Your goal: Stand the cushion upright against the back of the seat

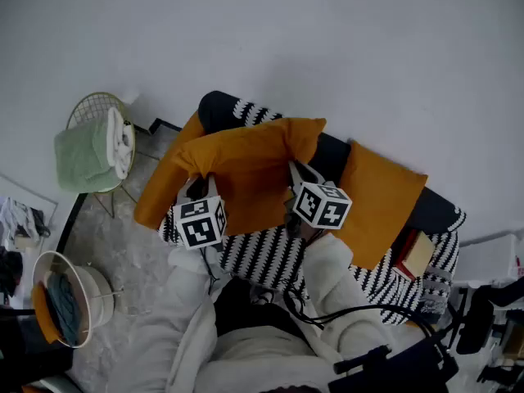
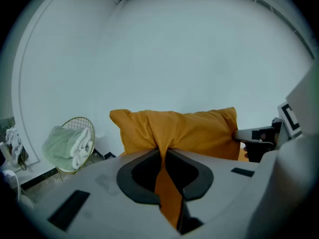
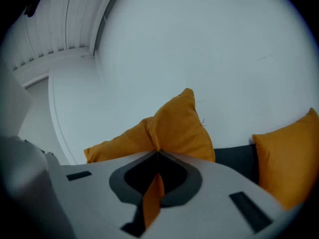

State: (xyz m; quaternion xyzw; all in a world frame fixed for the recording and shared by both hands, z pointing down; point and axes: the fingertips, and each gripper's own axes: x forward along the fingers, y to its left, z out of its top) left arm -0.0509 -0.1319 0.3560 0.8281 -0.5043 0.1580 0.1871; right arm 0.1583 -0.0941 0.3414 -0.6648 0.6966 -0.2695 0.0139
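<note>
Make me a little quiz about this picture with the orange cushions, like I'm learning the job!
1. True or false: the left tool and the right tool both pinch the middle orange cushion.
2. What lies on the wire chair? A. folded towels B. shoes C. a teddy
3. Fill the gap: the striped cover on the seat is black and ____.
Key: 1 true; 2 A; 3 white.
</note>
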